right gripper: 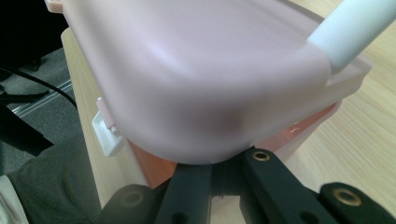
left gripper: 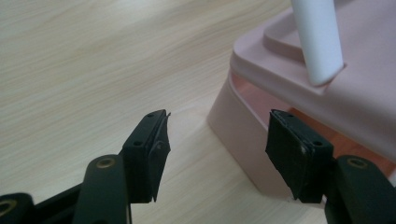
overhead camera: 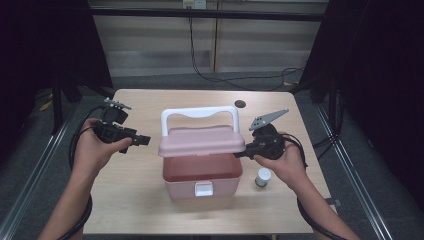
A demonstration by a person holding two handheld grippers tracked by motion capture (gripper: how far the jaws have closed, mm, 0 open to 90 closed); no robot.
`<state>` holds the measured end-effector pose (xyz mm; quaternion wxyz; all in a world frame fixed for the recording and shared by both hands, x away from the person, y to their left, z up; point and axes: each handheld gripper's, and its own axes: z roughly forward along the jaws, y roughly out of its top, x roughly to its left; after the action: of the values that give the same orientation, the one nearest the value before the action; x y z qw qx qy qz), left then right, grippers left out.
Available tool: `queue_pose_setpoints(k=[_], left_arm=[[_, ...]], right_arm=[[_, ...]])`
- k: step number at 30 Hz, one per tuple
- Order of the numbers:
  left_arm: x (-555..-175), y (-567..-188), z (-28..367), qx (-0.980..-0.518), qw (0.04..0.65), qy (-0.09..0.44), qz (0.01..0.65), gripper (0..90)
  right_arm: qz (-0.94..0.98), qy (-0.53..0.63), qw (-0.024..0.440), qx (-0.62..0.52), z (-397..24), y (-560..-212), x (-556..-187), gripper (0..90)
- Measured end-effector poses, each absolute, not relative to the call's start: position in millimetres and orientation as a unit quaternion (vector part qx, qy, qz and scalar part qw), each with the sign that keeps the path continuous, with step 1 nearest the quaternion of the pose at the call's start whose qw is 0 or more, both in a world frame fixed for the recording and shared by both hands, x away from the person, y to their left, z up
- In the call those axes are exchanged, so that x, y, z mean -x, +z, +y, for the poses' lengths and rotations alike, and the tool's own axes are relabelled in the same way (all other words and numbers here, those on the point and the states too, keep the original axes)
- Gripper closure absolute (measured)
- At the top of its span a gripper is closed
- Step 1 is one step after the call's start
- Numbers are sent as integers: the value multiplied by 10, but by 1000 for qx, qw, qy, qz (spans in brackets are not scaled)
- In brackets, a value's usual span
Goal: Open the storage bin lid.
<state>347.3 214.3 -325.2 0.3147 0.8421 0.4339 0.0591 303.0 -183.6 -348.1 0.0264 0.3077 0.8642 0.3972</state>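
The pink box (overhead camera: 202,187) sat about mid-table (overhead camera: 150,210), toward the near side, with its lid (overhead camera: 201,141) propped up at the front so you could see into it. From the high view the inside looked bare, just the darker pink walls; I couldn't see all the way to the bottom, though. A white handle (overhead camera: 199,114) stood upright off the lid, and a white latch (overhead camera: 203,188) hung on the front wall.

The right gripper (overhead camera: 244,152) was at the lid's right edge, jaws clamped shut on that edge and holding the lid up off the box. In the right gripper view the lid's rounded corner sat right over the jaws, with the box's rim below it.

The left gripper (overhead camera: 145,140) was just off the box's left side, apart from it. Its fingers (left gripper: 148,144) stood open with nothing between them, only the table and the box's corner past them.

A small white bottle (overhead camera: 263,177) stood on the table just right of the box, under the right hand (overhead camera: 285,162).
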Motion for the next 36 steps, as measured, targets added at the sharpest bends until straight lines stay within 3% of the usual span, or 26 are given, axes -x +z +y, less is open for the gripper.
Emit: queue_pose_setpoints(k=[24, 36], left_arm=[[-3350, -3447, 1883, -858, 331, 21, 393, 386], [-3349, -3401, 1858, -854, 341, 30, 391, 386]], right_arm=[[863, 400, 29, -307, -1840, -3435, -3060, 900], [861, 403, 32, -309, -1836, -3402, -3082, 900]])
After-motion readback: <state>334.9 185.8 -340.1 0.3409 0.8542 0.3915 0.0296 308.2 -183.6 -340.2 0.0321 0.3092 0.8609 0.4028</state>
